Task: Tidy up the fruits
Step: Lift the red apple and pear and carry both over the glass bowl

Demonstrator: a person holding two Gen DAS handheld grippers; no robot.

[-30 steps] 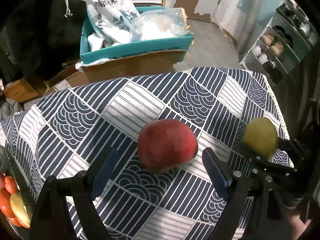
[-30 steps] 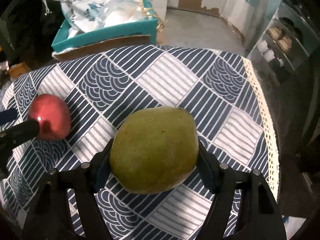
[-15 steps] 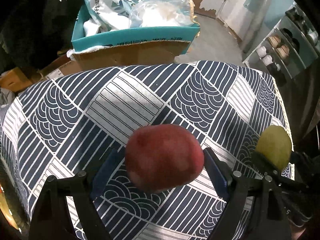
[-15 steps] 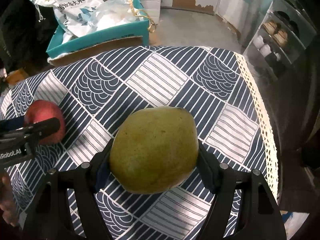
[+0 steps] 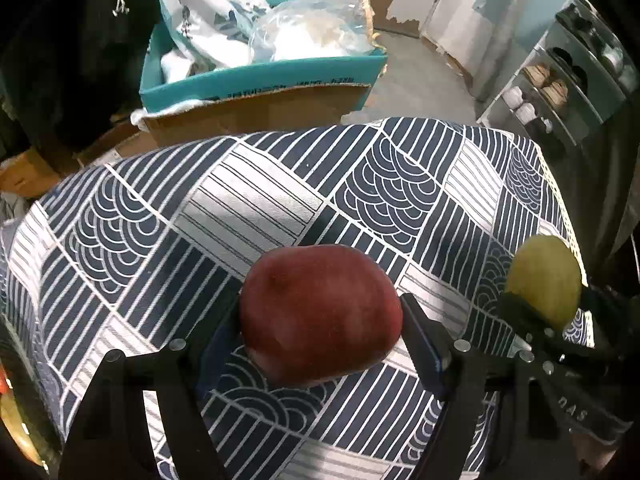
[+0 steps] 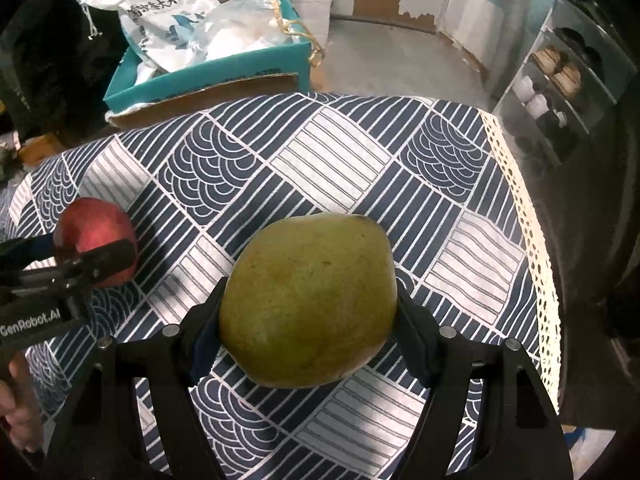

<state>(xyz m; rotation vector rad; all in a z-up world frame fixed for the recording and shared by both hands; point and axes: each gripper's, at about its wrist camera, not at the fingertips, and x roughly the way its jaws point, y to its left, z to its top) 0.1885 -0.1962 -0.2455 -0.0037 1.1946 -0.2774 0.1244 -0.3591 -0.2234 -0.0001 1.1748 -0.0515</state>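
Left claw (image 5: 320, 332) closing on a red apple (image 5: 320, 316); right claw (image 6: 308, 320) clamped on a green mango (image 6: 308, 300).

We have both fruits between the pads, above the patterned table (image 5: 256, 200); whether the apple has cleared the cloth we cannot tell. The left jaws are closing, pads at the apple's flanks. We judge the apple firm, smooth and a bit slick, best held across its widest girth. The mango looks heavier, softer-skinned and prone to bruising, so we would keep the pads on its broad sides with moderate squeeze. At the left view's lower left edge, more fruit (image 5: 8, 412) shows, likely the sorting spot.
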